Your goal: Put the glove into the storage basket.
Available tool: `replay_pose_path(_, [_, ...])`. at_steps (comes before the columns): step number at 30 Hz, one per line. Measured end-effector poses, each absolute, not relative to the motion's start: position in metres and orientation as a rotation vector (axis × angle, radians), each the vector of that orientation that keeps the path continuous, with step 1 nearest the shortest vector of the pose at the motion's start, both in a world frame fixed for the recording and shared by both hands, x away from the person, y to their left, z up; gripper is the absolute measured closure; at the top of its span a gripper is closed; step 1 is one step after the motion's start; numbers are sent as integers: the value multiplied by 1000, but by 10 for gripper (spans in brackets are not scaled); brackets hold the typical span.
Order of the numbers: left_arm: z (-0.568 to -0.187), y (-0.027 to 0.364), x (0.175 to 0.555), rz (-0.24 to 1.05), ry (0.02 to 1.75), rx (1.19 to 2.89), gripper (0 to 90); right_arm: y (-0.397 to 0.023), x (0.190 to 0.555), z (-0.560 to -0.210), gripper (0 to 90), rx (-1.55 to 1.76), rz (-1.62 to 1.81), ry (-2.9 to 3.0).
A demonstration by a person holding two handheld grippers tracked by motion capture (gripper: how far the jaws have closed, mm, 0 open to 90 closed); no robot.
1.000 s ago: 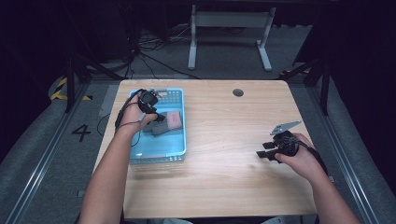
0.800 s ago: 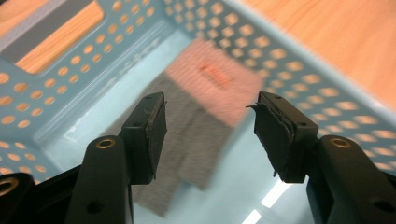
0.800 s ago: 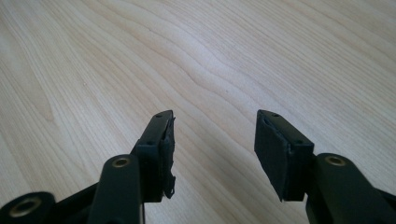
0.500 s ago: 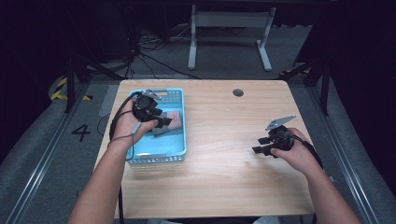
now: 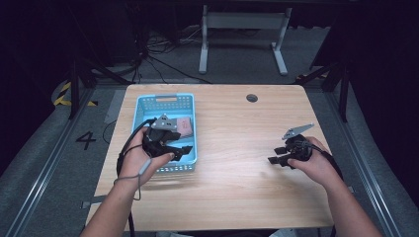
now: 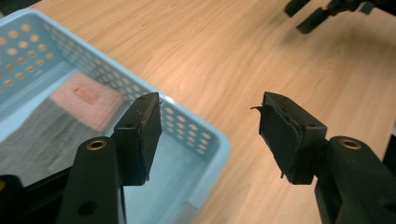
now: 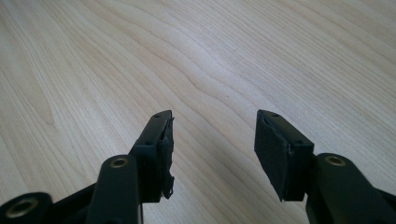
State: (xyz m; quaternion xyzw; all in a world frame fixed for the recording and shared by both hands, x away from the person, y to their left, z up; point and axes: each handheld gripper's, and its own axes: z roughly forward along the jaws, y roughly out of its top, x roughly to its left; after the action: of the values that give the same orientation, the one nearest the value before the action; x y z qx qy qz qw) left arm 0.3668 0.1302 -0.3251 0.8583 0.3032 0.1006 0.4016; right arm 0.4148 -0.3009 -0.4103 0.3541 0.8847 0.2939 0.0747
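Over the near right corner of the blue basket [image 5: 143, 106], the left gripper [image 6: 210, 135] hangs with its fingers well apart and nothing between them; they have just been opening. Inside the basket lie a grey cloth [image 6: 42, 133] and, beside it, a pink cloth [image 5: 184, 124]. On the wooden surface [image 5: 237, 148], well to the right, the right gripper [image 7: 212, 149] rests, fingers spread and empty.

The desk [image 5: 232, 148] is smooth, pale wood grain; the basket [image 6: 205, 140] is glossy perforated blue plastic holding soft pink cloth [image 6: 88, 100] and grey cloth [image 6: 42, 135].
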Motion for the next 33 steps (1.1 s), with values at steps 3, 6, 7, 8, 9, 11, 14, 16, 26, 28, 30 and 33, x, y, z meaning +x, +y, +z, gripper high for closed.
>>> replay_pose_path(3, [-334, 123, 354, 263, 736, 2182, 392, -301, 414, -411, 483, 1064, 886, 2651])
replay_pose_path(6, [-347, 115, 348, 212, 703, 2189, 382, -302, 414, -411, 483, 1067, 882, 2650])
replay_pose_path(7, [-353, 113, 347, 221, 699, 2203, 380, -302, 414, -411, 482, 1068, 882, 2650])
replay_pose_path(8, [-355, 112, 347, 229, 701, 2214, 380, -302, 414, -411, 481, 1066, 883, 2649])
replay_pose_path(9, [-360, 109, 346, 237, 704, 2234, 378, -302, 414, -411, 481, 1065, 884, 2649])
replay_pose_path(11, [-371, 105, 342, 216, 703, 2242, 374, -302, 413, -411, 480, 1065, 884, 2648])
replay_pose_path(14, [-386, 101, 339, 173, 690, 2246, 361, -303, 413, -410, 480, 1063, 884, 2648])
replay_pose_path(16, [-395, 100, 336, 177, 692, 2274, 348, -303, 413, -410, 480, 1063, 881, 2648])
replay_pose_path(26, [-445, 91, 321, 190, 662, 2211, 357, -301, 414, -414, 476, 1053, 861, 2660])
replay_pose_path(28, [-448, 88, 321, 191, 668, 2211, 363, -299, 414, -415, 475, 1052, 857, 2661])
replay_pose_path(30, [-451, 86, 322, 170, 674, 2212, 361, -298, 413, -416, 474, 1046, 851, 2666])
replay_pose_path(33, [-455, 85, 323, 180, 675, 2243, 362, -296, 413, -418, 474, 1050, 828, 2671])
